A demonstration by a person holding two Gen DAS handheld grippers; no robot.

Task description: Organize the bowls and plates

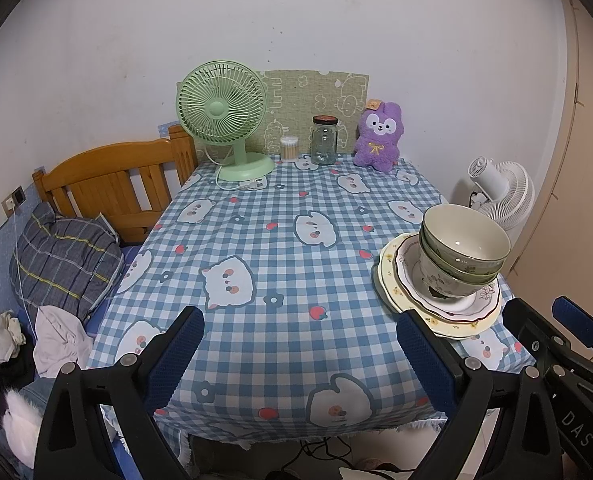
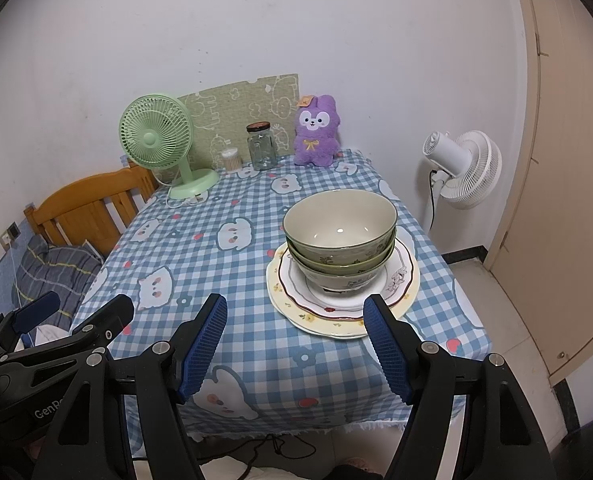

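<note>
Three green and cream bowls (image 2: 342,236) sit nested in one stack on two stacked plates (image 2: 406,280), a white one with a red rim on a larger cream one. The stack stands near the table's right front corner; in the left wrist view the bowls (image 1: 462,250) and plates (image 1: 388,280) lie at the right. My right gripper (image 2: 296,316) hovers open just short of the plates, with nothing between its blue pads. My left gripper (image 1: 300,328) is open over the bare checked cloth, left of the stack. Each gripper shows in the other's view, the right gripper (image 1: 544,316) and the left gripper (image 2: 84,308).
At the table's back stand a green desk fan (image 1: 224,120), a jar of cotton swabs (image 1: 289,148), a glass jar (image 1: 325,140) and a purple plush toy (image 1: 378,136). A wooden bed frame (image 1: 112,184) with bedding lies left. A white floor fan (image 2: 462,164) stands right.
</note>
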